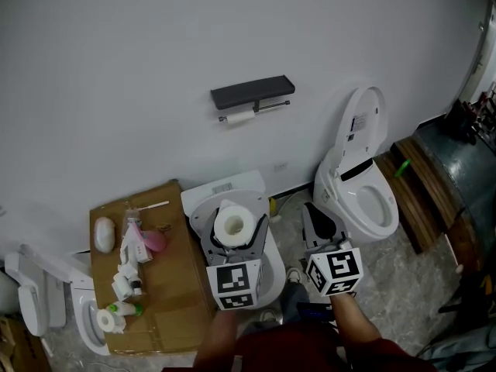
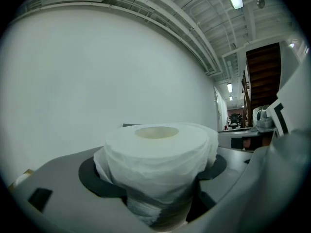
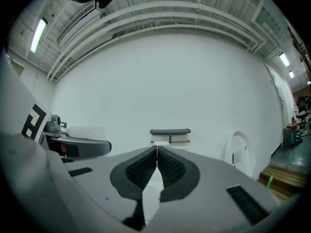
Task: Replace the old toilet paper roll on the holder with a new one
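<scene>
Straight ahead at 12 o'clock, well apart from both hands, the dark wall holder [image 1: 253,93] carries the thin old roll [image 1: 239,118] on its bar, so by my reading the swap has not begun. The left tongs [image 1: 231,223] are spread wide and clamped on the new roll [image 2: 158,154], with the pads sinking into its soft paper sides. The roll stands upright with its core opening facing the ceiling. Holding it by the outside leaves the core clear, which I take to be the point, since the bar must pass through it. The roll would have to be tipped onto its side first, because the bar runs level. The right tongs [image 3: 156,152] are closed on nothing, ribbed pads meeting, and aimed level at the holder. That probably keeps this hand free to draw the old roll off. Both hands hover above a closed toilet [image 1: 232,188]. An open one [image 1: 364,200] sits at 2 o'clock, and at 9 o'clock a cardboard counter [image 1: 174,301] holds bottles and another small roll [image 1: 106,320].
</scene>
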`<state>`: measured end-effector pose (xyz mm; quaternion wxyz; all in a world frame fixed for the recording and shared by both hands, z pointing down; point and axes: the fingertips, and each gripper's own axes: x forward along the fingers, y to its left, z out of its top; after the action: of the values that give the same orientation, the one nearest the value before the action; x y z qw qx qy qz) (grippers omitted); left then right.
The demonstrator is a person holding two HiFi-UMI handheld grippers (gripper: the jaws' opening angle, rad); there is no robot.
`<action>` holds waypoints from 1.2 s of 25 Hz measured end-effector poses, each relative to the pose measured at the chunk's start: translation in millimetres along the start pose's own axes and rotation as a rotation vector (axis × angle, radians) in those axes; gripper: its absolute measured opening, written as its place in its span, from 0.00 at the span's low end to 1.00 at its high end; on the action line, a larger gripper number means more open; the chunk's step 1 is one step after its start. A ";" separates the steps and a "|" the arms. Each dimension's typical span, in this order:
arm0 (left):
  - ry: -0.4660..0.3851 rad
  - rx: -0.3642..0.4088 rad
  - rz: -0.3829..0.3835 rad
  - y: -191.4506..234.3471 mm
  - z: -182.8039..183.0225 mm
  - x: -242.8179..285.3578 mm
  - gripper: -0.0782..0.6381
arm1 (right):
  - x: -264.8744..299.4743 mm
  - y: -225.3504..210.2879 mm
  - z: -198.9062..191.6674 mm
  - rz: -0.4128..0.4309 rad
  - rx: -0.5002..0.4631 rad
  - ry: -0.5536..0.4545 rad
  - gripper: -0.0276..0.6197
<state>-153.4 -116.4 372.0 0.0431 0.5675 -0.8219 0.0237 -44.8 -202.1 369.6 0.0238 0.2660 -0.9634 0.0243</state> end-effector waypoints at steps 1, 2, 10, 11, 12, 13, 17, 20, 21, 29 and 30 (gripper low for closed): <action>0.002 -0.001 0.004 2.4 -0.8 5.1 0.71 | 7.3 -1.0 -0.9 0.007 0.000 0.001 0.07; 0.003 0.001 0.008 4.6 -1.4 10.6 0.71 | 14.6 -2.6 -1.6 0.014 0.000 0.001 0.07; 0.005 -0.021 0.079 28.4 -3.2 75.0 0.71 | 90.2 -28.0 -6.1 0.092 -0.003 0.004 0.07; 0.006 -0.017 0.089 31.3 -2.6 86.1 0.71 | 101.9 -32.8 -5.2 0.101 -0.002 0.005 0.07; 0.008 -0.015 0.100 34.2 -1.7 97.6 0.71 | 114.1 -37.6 -3.9 0.111 -0.001 0.006 0.07; 0.011 -0.013 0.110 37.0 -0.3 109.2 0.71 | 126.5 -42.4 -2.6 0.122 0.001 0.006 0.07; 0.026 -0.006 0.151 48.0 4.4 156.4 0.71 | 177.0 -62.2 1.3 0.164 0.018 0.013 0.07; 0.033 -0.005 0.185 57.4 6.5 189.2 0.71 | 213.6 -74.3 -0.1 0.198 0.033 0.024 0.07; 0.036 -0.008 0.196 60.8 6.6 199.6 0.71 | 225.6 -77.5 -1.1 0.209 0.037 0.028 0.07; 0.069 -0.003 0.271 89.3 2.4 278.4 0.71 | 313.3 -98.0 -11.6 0.291 0.065 0.071 0.07; 0.069 0.000 0.272 91.7 2.2 284.9 0.71 | 321.0 -99.0 -13.5 0.295 0.070 0.076 0.07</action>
<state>-339.5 -349.3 398.5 0.0678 0.4498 -0.8892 0.0489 -268.6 -450.4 405.4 0.0471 0.1210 -0.9890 0.0714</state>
